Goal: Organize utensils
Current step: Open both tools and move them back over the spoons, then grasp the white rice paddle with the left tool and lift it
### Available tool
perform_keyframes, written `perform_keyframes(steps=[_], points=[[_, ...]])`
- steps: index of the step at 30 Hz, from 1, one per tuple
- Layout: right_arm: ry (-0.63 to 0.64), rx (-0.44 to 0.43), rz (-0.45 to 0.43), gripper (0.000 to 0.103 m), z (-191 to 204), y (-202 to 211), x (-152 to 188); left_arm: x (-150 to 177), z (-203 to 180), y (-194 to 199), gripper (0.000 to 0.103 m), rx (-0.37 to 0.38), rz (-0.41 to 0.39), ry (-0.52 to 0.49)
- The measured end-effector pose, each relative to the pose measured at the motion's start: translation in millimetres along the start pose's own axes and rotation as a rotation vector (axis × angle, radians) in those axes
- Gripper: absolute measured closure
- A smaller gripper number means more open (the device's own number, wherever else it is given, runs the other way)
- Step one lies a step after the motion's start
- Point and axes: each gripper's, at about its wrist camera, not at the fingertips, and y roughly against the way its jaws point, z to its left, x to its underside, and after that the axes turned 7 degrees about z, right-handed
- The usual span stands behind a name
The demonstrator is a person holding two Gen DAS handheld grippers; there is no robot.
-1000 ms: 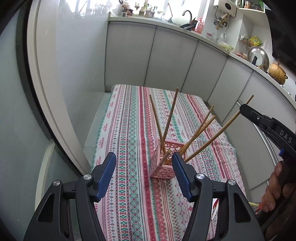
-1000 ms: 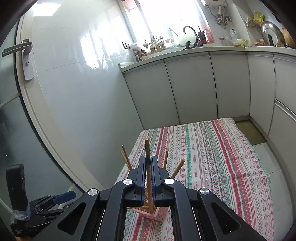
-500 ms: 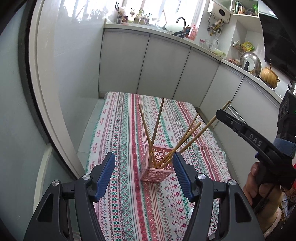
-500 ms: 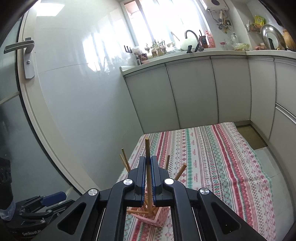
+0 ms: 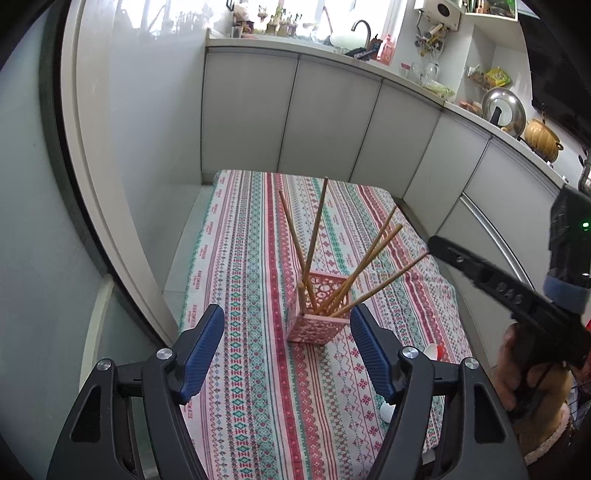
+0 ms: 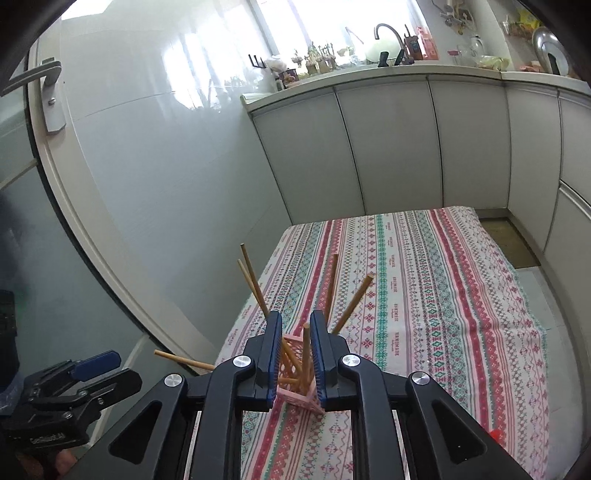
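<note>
Left hand-held gripper (image 5: 287, 345) sits low in the left wrist view, jaws spread wide, grasping nothing; its blue pads (image 5: 205, 349) stand at 8 and 4 o'clock of the pink holder.

Pink lattice holder (image 5: 318, 308) stands upright on the striped cloth (image 5: 240, 258) that covers the worktop, just beyond the left gripper's fingertips. Wooden chopsticks (image 5: 314, 240) fan out of it: two lean toward 12 o'clock, two toward 1 to 2 o'clock, and one lies lower toward 2 to 3 o'clock. A short end shows at the holder's left rim.

Right hand-held gripper (image 6: 293, 354) hangs over the holder (image 6: 295, 393) in the right wrist view, jaws parted a little. One chopstick (image 6: 306, 356) stands between the pads, touching neither as far as can be told, its lower end down in the holder. It looks released. In the left wrist view this gripper (image 5: 434, 243) comes in from 3 o'clock, its tip close to the top end of the lowest-leaning chopstick; contact cannot be told.

Small white objects with a red patch (image 5: 433, 351) lie on the cloth at 4 o'clock of the holder, partly hidden by the left gripper.

Farther off: pale cabinet doors (image 5: 325, 122) beyond the cloth's far edge, with a tap (image 5: 360, 27) above them at 12 o'clock.
</note>
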Motion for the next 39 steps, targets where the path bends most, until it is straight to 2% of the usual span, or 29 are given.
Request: perform_keyframes(steps=[4, 8, 10, 12, 15, 19, 24, 27, 33, 36, 38, 39], points=[[-0.029, 0.030, 0.047, 0.085, -21, 24, 6, 5, -10, -1, 0.029, 0.013, 0.045, -0.010], [-0.085, 0.061, 0.096, 0.081, -49, 44, 16, 11, -31, -2, 0.028, 0.002, 0.068, -0.061], [-0.115, 0.091, 0.115, 0.072, -63, 52, 22, 17, -45, -2, 0.027, -0.001, 0.077, -0.100], [-0.136, 0.122, 0.120, 0.045, -77, 61, 30, 23, -57, -5, 0.025, 0.003, 0.090, -0.134], [-0.150, 0.176, 0.162, 0.044, -93, 69, 40, 32, -78, -13, 0.024, 0.019, 0.125, -0.181], [-0.207, 0.199, 0.240, 0.040, -118, 69, 56, 43, -105, -30, 0.024, 0.029, 0.185, -0.244], [-0.269, 0.227, 0.336, 0.029, -153, 65, 80, 54, -139, -56, 0.024, 0.035, 0.261, -0.315], [-0.277, 0.249, 0.393, 0.029, -168, 59, 91, 57, -159, -75, 0.024, 0.046, 0.314, -0.344], [-0.270, 0.261, 0.458, 0.028, -186, 54, 108, 67, -185, -122, 0.024, 0.077, 0.425, -0.351], [-0.286, 0.261, 0.473, 0.026, -196, 50, 113, 71, -191, -149, 0.024, 0.069, 0.479, -0.337], [-0.301, 0.260, 0.485, 0.026, -205, 47, 117, 73, -195, -164, 0.026, 0.068, 0.505, -0.332], [-0.310, 0.259, 0.491, 0.026, -209, 46, 118, 74, -198, -172, 0.031, 0.070, 0.518, -0.335]])
